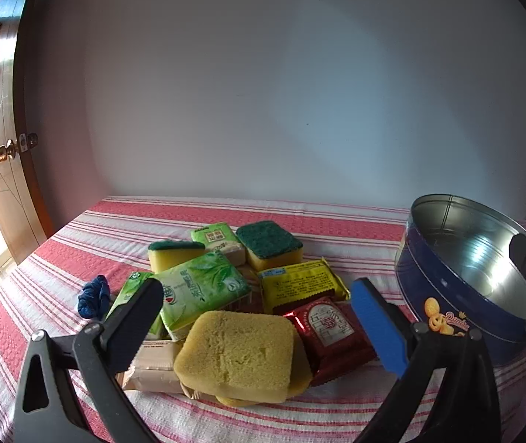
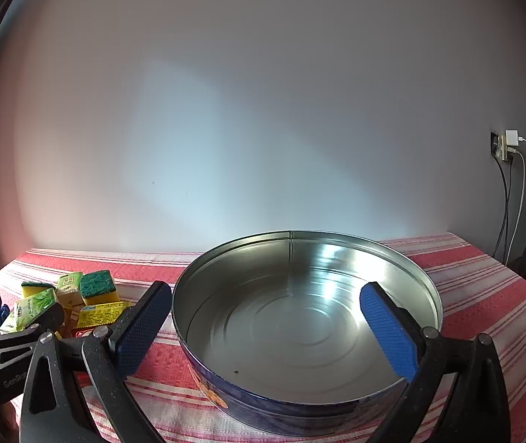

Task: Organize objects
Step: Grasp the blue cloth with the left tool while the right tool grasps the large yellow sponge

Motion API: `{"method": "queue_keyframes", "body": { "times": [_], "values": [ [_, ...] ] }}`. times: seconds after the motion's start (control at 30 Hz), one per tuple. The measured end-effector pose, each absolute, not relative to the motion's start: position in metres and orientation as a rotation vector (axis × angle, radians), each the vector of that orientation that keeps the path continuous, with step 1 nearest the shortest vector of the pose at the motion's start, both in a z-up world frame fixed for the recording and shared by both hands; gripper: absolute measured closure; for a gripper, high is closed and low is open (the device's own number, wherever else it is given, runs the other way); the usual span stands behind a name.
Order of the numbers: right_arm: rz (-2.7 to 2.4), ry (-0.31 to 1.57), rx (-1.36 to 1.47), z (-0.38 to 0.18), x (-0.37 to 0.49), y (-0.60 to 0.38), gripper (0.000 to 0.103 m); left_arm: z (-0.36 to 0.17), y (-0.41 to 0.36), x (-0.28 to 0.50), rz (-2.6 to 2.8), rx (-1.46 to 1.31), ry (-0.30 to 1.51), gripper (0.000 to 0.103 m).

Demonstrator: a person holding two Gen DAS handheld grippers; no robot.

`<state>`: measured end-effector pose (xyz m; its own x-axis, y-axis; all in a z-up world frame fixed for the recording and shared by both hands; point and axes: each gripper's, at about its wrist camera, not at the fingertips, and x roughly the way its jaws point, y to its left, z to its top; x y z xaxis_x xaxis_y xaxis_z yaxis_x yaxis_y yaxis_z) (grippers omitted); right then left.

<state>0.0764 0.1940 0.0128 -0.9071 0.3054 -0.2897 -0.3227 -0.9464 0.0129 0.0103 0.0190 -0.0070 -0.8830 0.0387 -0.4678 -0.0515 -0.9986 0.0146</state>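
A pile of small goods lies on the red-and-white striped cloth (image 1: pixel 226 210): a yellow sponge (image 1: pixel 235 358) nearest me, a red foil packet (image 1: pixel 333 336), a yellow packet (image 1: pixel 301 284), green tissue packs (image 1: pixel 200 291), two green-topped sponges (image 1: pixel 268 241) and a blue cloth scrap (image 1: pixel 93 295). My left gripper (image 1: pixel 259 317) hovers open just above the yellow sponge, jaws wide and touching nothing. A round blue cookie tin (image 2: pixel 299 395), its metal inside bare, stands to the right of the pile. My right gripper (image 2: pixel 266 328) hangs open over the tin's near rim, holding nothing.
A plain white wall runs behind the table. A wooden door (image 1: pixel 0 155) with a brass knob is at far left. At far right are a wall socket with charger cables (image 2: pixel 510 147) and a dark upright panel. The left gripper's body (image 2: pixel 0 354) shows beside the pile.
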Motion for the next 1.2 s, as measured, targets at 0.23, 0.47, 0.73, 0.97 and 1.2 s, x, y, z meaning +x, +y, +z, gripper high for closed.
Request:
{"method": "queue_keyframes", "body": {
  "times": [0.23,0.47,0.73,0.97,1.2],
  "values": [
    [2.787,0.102,-0.421,0.015,0.072,0.193,0.001,-0.005,0.015,0.011,2.995,-0.751,0.011,0.0],
    [2.817,0.075,-0.418,0.017,0.071,0.188,0.001,0.0,0.003,0.006,3.009,-0.744,-0.015,0.0],
    [2.899,0.068,-0.453,0.018,0.068,0.171,0.001,0.008,-0.046,-0.008,3.08,-0.717,-0.043,0.001],
    [3.046,0.082,-0.585,0.013,0.06,0.139,0.001,-0.007,-0.112,-0.034,3.125,-0.889,-0.034,0.001],
    [3.196,0.116,-0.793,0.007,0.044,0.096,0.001,-0.03,-0.15,-0.056,3.08,-1.112,-0.106,0.003]
  ]
}}
